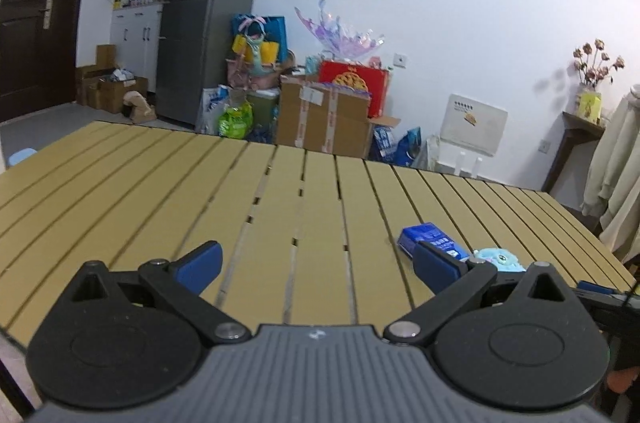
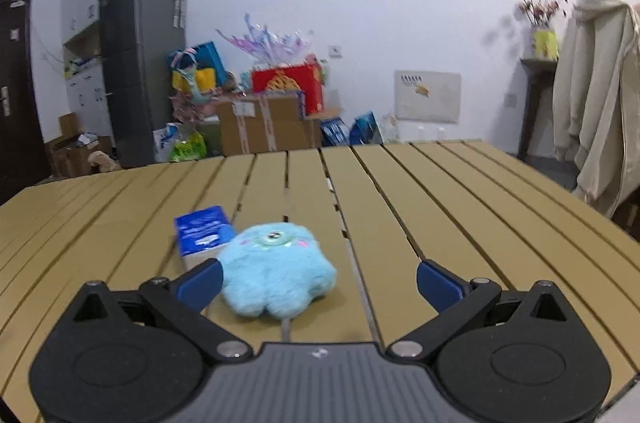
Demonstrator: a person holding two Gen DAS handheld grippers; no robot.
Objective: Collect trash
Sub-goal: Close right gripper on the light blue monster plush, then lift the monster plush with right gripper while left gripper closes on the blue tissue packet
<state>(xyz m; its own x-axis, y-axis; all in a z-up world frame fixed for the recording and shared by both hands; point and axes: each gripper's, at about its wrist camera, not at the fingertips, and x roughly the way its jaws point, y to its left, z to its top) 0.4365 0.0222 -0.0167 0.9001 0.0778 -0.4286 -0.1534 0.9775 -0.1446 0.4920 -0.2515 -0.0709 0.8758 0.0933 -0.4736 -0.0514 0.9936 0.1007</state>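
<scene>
Blue carton [image 2: 204,229] lies flat on the slatted table [image 2: 440,207] touching the plush toy [image 2: 276,269], probably the trash; right gripper [image 2: 318,283] and left gripper [image 1: 318,263] gape wide, empty, staged for approach.

One blue packet [image 2: 204,230], one fluffy blue toy [image 2: 276,269], one slatted table [image 2: 440,207], two claws.

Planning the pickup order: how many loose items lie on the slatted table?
2: a blue packet left of centre, and a fluffy blue toy touching its right side, nearer the right claw. None seem hidden.
</scene>
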